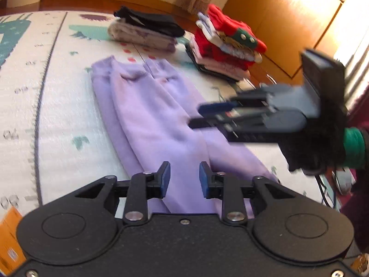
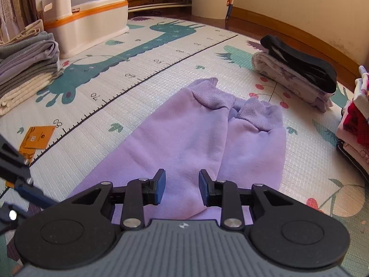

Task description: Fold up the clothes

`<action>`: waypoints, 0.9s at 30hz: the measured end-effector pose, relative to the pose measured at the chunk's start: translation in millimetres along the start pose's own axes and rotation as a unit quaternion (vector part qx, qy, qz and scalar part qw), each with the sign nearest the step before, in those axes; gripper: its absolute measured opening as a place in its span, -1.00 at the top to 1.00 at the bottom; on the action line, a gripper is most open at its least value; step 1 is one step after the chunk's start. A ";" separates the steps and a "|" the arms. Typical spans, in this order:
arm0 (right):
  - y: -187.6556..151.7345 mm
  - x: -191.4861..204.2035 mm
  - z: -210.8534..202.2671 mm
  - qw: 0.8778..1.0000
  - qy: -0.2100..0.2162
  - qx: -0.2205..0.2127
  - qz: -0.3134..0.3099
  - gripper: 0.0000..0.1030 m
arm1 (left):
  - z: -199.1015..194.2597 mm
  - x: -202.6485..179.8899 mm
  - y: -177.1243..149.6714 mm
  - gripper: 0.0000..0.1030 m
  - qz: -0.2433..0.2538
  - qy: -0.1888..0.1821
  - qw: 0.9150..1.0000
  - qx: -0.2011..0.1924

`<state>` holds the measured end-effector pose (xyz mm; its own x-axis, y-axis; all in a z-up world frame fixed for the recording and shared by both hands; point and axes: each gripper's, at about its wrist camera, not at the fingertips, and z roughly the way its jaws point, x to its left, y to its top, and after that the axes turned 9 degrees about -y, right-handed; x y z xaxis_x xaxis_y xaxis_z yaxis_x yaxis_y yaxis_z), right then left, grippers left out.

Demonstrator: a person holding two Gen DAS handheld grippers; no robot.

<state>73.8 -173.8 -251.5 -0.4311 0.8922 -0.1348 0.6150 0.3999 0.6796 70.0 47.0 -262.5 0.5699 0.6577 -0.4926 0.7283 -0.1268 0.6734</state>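
Already several folded piles line the mat's edges; purple trousers lie unfolded mid-mat, left gripper and right gripper both released, empty.

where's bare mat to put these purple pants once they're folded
The widest free patch is the play mat between the purple pants and the grey and cream stack, short of the white tub. The far right is crowded: the black-topped stack and the red pile sit close together.
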 end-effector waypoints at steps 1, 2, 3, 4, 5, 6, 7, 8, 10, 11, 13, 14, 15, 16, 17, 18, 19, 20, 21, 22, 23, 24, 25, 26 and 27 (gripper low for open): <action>0.4 0.8 -6.5 1.000 0.000 -0.009 -0.002 0.36 | 2.5 9.7 13.7 0.42 -0.002 0.007 1.000 -0.007; -0.3 3.5 -12.5 1.000 0.001 -0.015 -0.009 0.36 | 8.6 20.1 27.3 0.41 -0.003 0.014 1.000 -0.007; -2.1 6.6 -18.1 1.000 -0.001 -0.019 -0.013 0.35 | 15.2 30.5 40.1 0.41 -0.006 0.019 1.000 -0.008; -4.3 9.9 -23.6 1.000 -0.002 -0.022 -0.016 0.35 | 23.0 40.7 51.4 0.41 -0.013 0.020 1.000 -0.007; -7.6 14.9 -29.2 0.999 -0.001 -0.024 -0.020 0.35 | 30.3 49.7 61.2 0.41 -0.021 0.021 1.000 -0.007; -11.8 21.7 -34.8 0.999 0.004 -0.026 -0.026 0.34 | 36.8 56.6 68.3 0.41 -0.032 0.020 0.999 -0.009; -16.0 28.5 -40.4 0.999 0.008 -0.028 -0.032 0.34 | 43.1 62.8 75.0 0.41 -0.042 0.016 0.999 -0.012; -20.3 35.2 -46.0 0.999 0.013 -0.030 -0.037 0.31 | 48.7 67.9 80.8 0.41 -0.051 0.014 0.999 -0.015; -31.6 54.3 -55.2 0.997 0.028 -0.029 -0.060 0.27 | 59.5 78.0 92.1 0.23 -0.070 0.009 0.997 -0.019; -36.9 64.3 -58.1 0.996 0.036 -0.026 -0.071 0.25 | 64.5 82.7 96.9 0.23 -0.081 0.010 0.997 -0.020; -44.9 82.6 -61.2 0.995 0.050 -0.020 -0.089 0.25 | 74.4 90.2 105.9 0.23 -0.092 0.014 0.995 -0.021; -46.8 90.4 -61.2 0.994 0.052 -0.017 -0.097 0.25 | 79.1 91.9 109.5 0.23 -0.090 0.018 0.996 -0.017; -47.6 96.8 -60.8 0.993 0.056 -0.014 -0.103 0.24 | 83.8 93.6 113.0 0.23 -0.089 0.022 0.996 -0.014; -48.2 102.8 -60.6 0.992 0.059 -0.012 -0.109 0.22 | 88.7 95.1 116.0 0.23 -0.087 0.027 0.996 -0.009; -48.4 108.2 -60.6 0.992 0.061 -0.011 -0.114 0.16 | 93.8 96.1 118.1 0.23 -0.084 0.033 0.996 -0.002; -48.6 112.9 -60.6 0.991 0.062 -0.012 -0.120 0.13 | 98.1 97.1 119.6 0.23 -0.083 0.040 0.996 0.002; -48.9 116.7 -60.5 0.990 0.060 -0.014 -0.127 0.12 | 101.8 98.2 120.7 0.23 -0.083 0.044 0.996 0.005; -49.4 119.7 -60.1 0.989 0.057 -0.015 -0.133 0.10 | 105.5 99.1 121.5 0.23 -0.082 0.045 0.996 0.008; -50.1 121.7 -59.7 0.989 0.053 -0.015 -0.137 0.09 | 109.2 100.0 122.3 0.25 -0.081 0.046 0.996 0.011; -51.1 123.0 -59.2 0.989 0.048 -0.015 -0.142 0.08 | 112.8 99.8 122.9 0.55 -0.075 0.050 0.996 0.016; -52.1 124.0 -58.6 0.988 0.044 -0.015 -0.145 0.04 | 116.3 97.9 123.2 0.83 -0.063 0.059 0.996 0.023; -53.2 124.2 -57.5 0.988 0.040 -0.014 -0.147 0.01 | 117.5 95.1 123.7 0.97 -0.049 0.066 0.996 0.023; -54.8 123.4 -55.4 0.988 0.037 -0.011 -0.146 -0.02 | 112.3 92.4 124.2 0.99 -0.041 0.066 0.997 0.001; -56.5 122.0 -52.4 0.989 0.034 -0.005 -0.145 -0.05 | 103.7 93.7 124.1 0.99 -0.052 0.056 0.997 -0.031; -57.9 120.0 -49.5 0.989 0.033 0.001 -0.141 -0.05 | 100.9 98.2 121.7 0.99 -0.068 0.055 0.995 -0.048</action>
<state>-46.3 -100.3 -271.3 -0.6283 0.7292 -0.2709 0.4657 0.6316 0.6198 252.9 21.3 -284.6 0.4195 0.7421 -0.5227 0.7528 0.0374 0.6572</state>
